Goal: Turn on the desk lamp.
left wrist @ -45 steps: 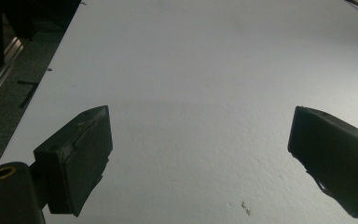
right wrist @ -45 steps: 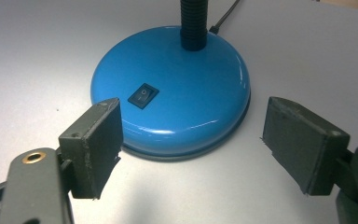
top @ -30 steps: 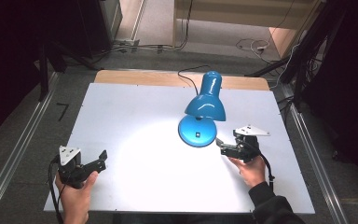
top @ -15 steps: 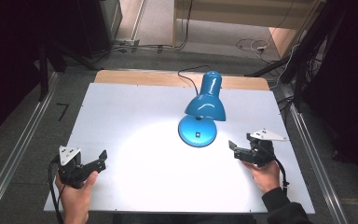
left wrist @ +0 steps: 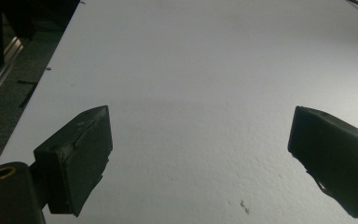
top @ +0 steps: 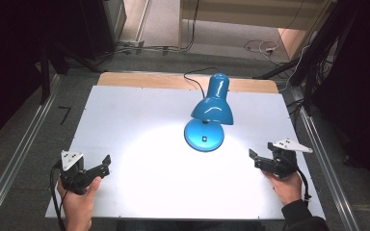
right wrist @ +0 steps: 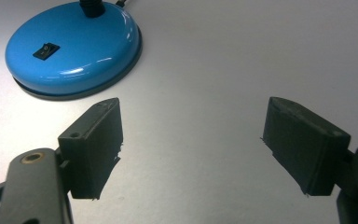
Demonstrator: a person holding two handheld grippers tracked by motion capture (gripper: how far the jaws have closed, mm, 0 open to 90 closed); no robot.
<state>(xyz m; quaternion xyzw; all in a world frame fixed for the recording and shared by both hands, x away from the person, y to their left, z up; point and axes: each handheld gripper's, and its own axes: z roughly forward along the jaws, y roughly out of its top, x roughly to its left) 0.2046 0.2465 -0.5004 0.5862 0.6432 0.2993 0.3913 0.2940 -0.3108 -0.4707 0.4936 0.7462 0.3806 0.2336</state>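
Note:
A blue desk lamp stands at the table's middle right, its round base [top: 204, 136] under the tilted shade [top: 213, 109]. It casts a bright pool of light [top: 164, 163] on the white table [top: 125, 110]. My right gripper [top: 254, 160] is held to the right of the base, open, with nothing between its jaws. In the right gripper view my right gripper [right wrist: 192, 105] points past the base [right wrist: 74, 51], whose black rocker switch [right wrist: 45, 50] faces up. My left gripper [top: 104, 166] rests open at the front left, and in its own view my left gripper [left wrist: 200, 115] has bare table between its jaws.
The lamp's black cable [top: 192, 77] runs off the back edge over a wooden strip [top: 139, 79]. Metal rails [top: 24, 144] flank the table on both sides. A tiny speck [left wrist: 243, 205] lies on the board near the left jaws.
My right gripper has drawn back from the lamp base, moving right and toward the front edge. The left gripper and the lamp have stayed put.

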